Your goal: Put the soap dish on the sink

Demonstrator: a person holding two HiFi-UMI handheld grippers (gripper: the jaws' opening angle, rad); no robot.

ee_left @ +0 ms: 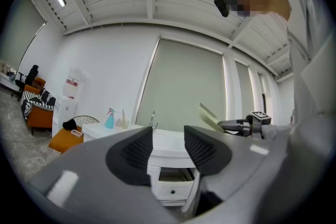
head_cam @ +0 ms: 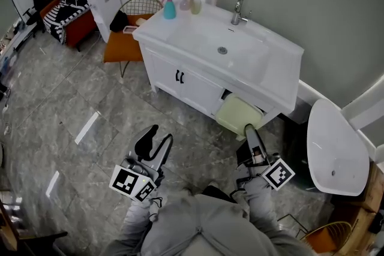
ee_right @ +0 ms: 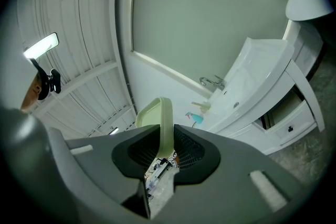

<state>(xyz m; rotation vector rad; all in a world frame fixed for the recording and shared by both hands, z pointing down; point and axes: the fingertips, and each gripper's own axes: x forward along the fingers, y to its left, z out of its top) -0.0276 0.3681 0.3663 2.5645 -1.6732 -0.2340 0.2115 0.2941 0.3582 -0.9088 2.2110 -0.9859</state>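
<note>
Soap dish (head_cam: 238, 114), pale green, rounded rectangle, in right claw (head_cam: 249, 130)

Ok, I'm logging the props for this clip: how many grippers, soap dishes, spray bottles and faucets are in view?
grippers: 2 (left gripper, right gripper)
soap dish: 1
spray bottle: 1
faucet: 1
Total: 5

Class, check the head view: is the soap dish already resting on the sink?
No, the soap dish is clamped in the right gripper, out in front of the sink.
</note>
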